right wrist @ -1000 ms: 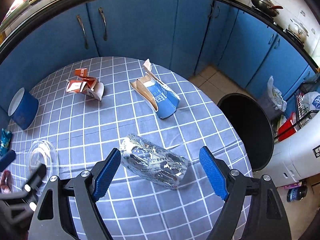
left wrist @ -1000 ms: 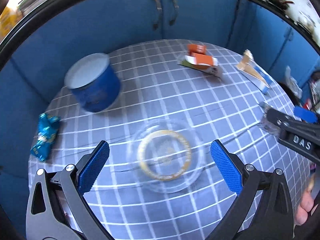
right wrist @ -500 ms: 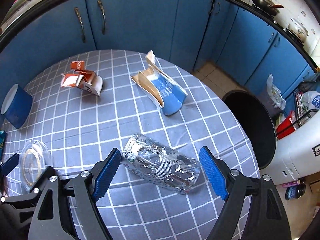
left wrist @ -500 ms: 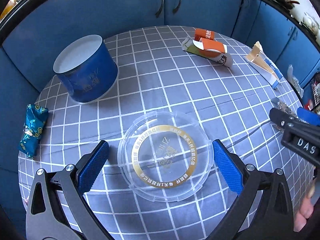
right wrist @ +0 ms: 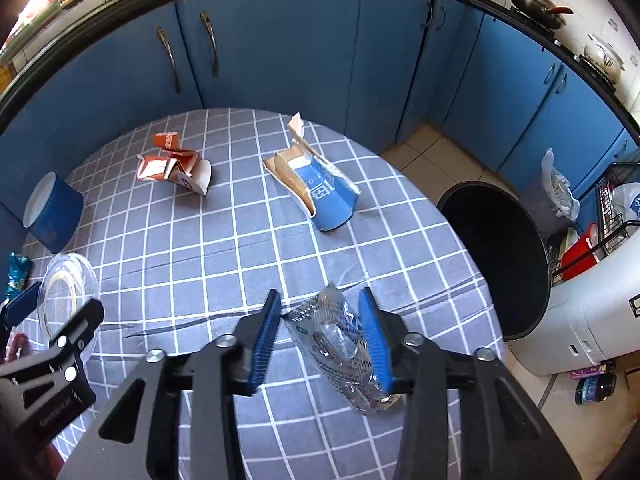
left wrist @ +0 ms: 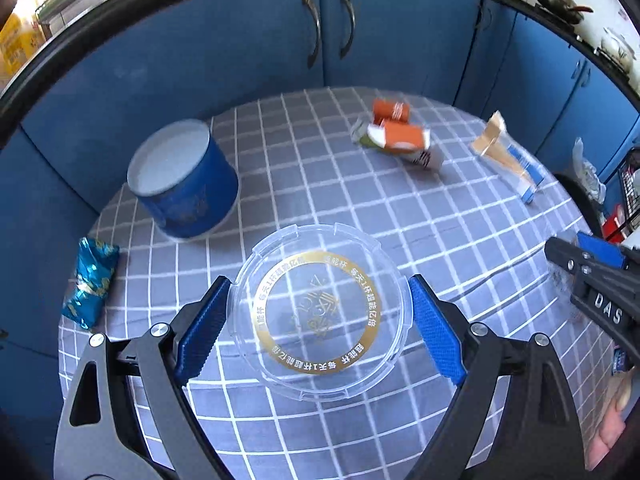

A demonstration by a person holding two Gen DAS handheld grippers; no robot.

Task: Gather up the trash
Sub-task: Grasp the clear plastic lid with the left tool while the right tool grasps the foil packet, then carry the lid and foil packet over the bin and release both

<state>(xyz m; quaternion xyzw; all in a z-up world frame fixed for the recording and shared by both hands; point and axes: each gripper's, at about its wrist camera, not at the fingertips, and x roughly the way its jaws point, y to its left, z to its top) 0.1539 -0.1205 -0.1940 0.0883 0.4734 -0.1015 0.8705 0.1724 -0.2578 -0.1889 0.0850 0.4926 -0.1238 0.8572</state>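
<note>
Near the table's (right wrist: pixel 224 248) right edge, the right gripper (right wrist: pixel 320 340) has just clenched on the crinkled foil wrapper (right wrist: pixel 340 344), ready for the black bin (right wrist: pixel 496 256) beside the table. Toward the left edge, the left gripper (left wrist: pixel 320 320) has closed in on the clear plastic lid (left wrist: pixel 320 316), pads touching its rim.

Left wrist view: looks forward and down along the left gripper (left wrist: pixel 320 322), close above the checked round table (left wrist: pixel 320 184); blue cabinets (left wrist: pixel 328 28) fill 12 o'clock.
Left view edge: the right gripper's black body enters at 3 o'clock.
Right wrist view: looks forward and down along the right gripper (right wrist: pixel 322 340), near the table's (right wrist: pixel 208 240) right rim; a black bin (right wrist: pixel 500 256) sits at 3 o'clock on the floor.
Right view edge: the left gripper (right wrist: pixel 60 320) enters at 8 o'clock.
Shared: the blue tub (left wrist: pixel 184 184) (right wrist: pixel 52 212), clear lid (left wrist: pixel 320 312) (right wrist: pixel 68 288), orange carton (left wrist: pixel 400 140) (right wrist: pixel 172 164), blue carton (left wrist: pixel 508 160) (right wrist: pixel 320 188), same cabinets (right wrist: pixel 260 48).
</note>
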